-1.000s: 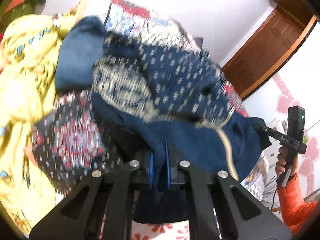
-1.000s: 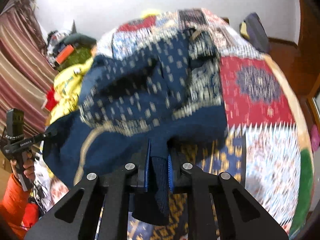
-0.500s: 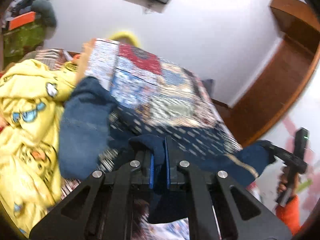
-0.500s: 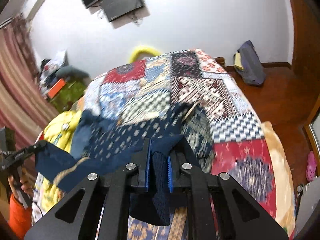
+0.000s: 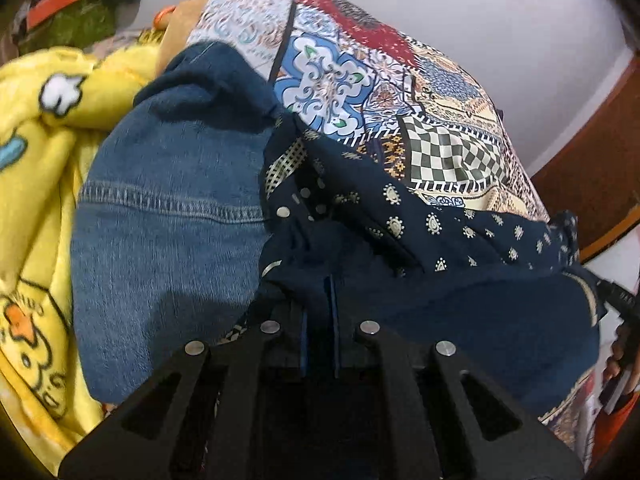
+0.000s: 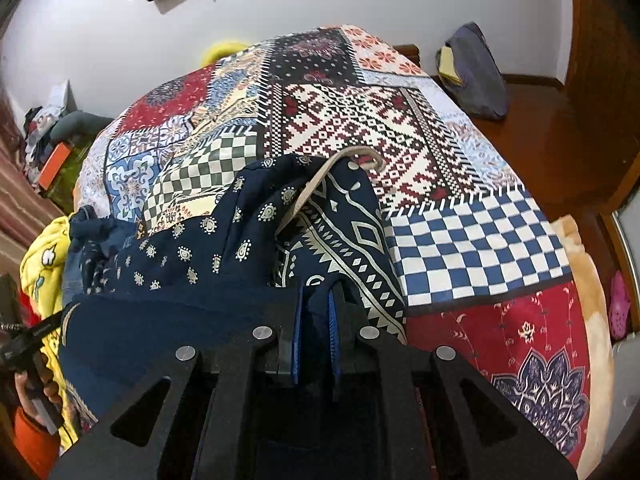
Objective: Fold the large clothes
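A large navy garment (image 5: pixel 424 224) with small cream motifs and a plain navy hem lies bunched on the patchwork bedspread (image 5: pixel 444 148). My left gripper (image 5: pixel 319 300) is shut on a fold of its plain navy edge. My right gripper (image 6: pixel 315 312) is shut on another navy fold, beside the garment's white geometric border (image 6: pixel 344 232). The hem stretches between the two grippers. The other gripper shows at the right edge of the left wrist view (image 5: pixel 624 304) and at the left edge of the right wrist view (image 6: pixel 28 340).
Blue denim jeans (image 5: pixel 168 208) lie left of the garment, against a yellow cartoon blanket (image 5: pixel 36 184). The bedspread (image 6: pixel 460 216) stretches out to the right. A grey bag (image 6: pixel 476 72) sits on the wooden floor by the far wall.
Both grippers have lowered and moved forward with the garment. The cloth that was lifted and spread in the air now lies folded down on the bedspread.
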`<state>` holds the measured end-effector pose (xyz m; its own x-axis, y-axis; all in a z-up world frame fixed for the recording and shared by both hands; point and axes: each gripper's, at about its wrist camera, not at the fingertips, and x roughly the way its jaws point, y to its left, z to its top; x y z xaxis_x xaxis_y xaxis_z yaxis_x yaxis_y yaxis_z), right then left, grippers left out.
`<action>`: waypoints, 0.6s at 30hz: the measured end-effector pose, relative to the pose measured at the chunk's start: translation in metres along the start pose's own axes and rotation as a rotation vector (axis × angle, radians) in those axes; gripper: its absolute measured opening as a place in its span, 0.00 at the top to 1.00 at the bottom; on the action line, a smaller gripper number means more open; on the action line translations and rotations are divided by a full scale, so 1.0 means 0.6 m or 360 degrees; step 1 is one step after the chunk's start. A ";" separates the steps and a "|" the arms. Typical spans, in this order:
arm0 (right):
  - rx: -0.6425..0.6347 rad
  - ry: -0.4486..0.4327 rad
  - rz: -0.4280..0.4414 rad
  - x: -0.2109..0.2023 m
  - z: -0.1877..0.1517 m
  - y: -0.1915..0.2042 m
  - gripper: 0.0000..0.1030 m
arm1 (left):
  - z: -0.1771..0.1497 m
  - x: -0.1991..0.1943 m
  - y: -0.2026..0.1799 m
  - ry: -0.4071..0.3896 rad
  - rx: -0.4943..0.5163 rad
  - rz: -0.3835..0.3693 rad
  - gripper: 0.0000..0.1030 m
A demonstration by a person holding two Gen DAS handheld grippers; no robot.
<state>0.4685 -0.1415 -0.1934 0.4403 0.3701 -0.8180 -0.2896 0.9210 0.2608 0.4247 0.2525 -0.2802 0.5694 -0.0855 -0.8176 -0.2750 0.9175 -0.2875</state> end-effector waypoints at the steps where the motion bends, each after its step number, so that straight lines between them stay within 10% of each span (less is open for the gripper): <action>1: -0.0030 -0.0003 0.0001 -0.004 -0.001 0.000 0.92 | 0.001 -0.002 -0.002 0.0004 0.0024 0.0010 0.92; 4: -0.0130 0.0009 -0.0038 -0.019 -0.009 0.003 0.90 | 0.004 -0.016 -0.011 0.0033 0.0114 0.0032 0.91; 8: -0.0236 -0.0102 -0.0325 -0.067 -0.025 0.008 0.54 | 0.004 -0.063 -0.025 0.0011 0.0223 0.0060 0.85; 12: -0.0254 -0.0122 -0.0299 -0.115 -0.039 0.011 0.53 | 0.004 -0.116 -0.035 -0.0054 0.0264 0.0042 0.78; 16: -0.0314 -0.0131 -0.0187 -0.150 -0.061 0.042 0.53 | 0.001 -0.184 -0.061 -0.0275 0.0374 0.0163 0.40; 18: -0.0353 -0.0110 -0.0133 -0.156 -0.075 0.064 0.53 | 0.000 -0.212 -0.067 -0.0360 0.0378 0.0144 0.38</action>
<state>0.3780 -0.1462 -0.1299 0.5256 0.3081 -0.7930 -0.4259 0.9022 0.0682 0.3634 0.2268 -0.1648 0.7157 0.0645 -0.6955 -0.1592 0.9846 -0.0725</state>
